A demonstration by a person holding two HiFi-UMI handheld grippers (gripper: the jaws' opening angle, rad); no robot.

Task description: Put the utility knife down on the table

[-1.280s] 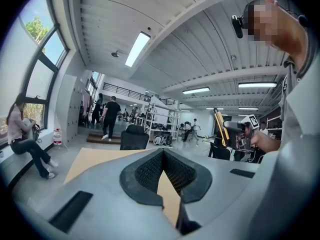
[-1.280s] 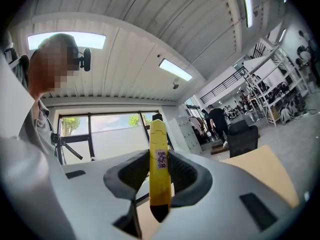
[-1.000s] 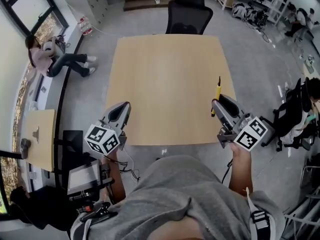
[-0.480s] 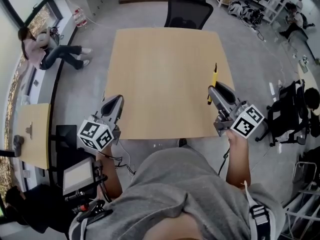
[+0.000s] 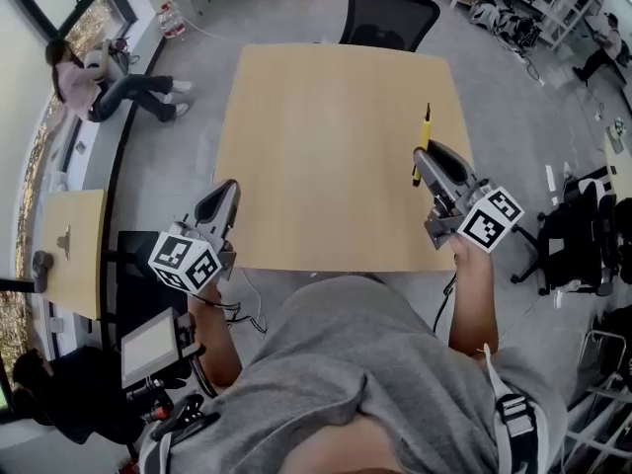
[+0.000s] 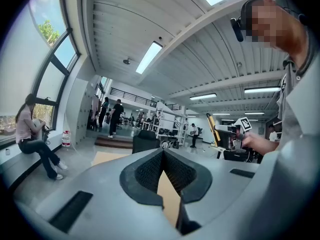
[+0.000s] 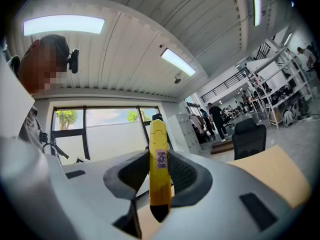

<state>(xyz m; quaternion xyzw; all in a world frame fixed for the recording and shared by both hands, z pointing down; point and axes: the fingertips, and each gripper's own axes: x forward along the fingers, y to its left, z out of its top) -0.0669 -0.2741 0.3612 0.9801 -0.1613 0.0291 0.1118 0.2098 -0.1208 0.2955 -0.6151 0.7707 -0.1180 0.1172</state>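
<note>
Label [image 7: 159, 160] on yellow utility knife [image 7: 159, 189], clamped in right tongs [image 5: 423, 158], is unreadable.

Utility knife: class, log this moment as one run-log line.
utility knife: held in right tool | place: over table, right side | left tool: shut, empty | step: knife not released

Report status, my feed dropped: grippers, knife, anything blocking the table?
Right gripper shut on the utility knife, over the table's right side. Left gripper shut, empty. Knife not yet down. Nothing on the tabletop in the way.
</note>
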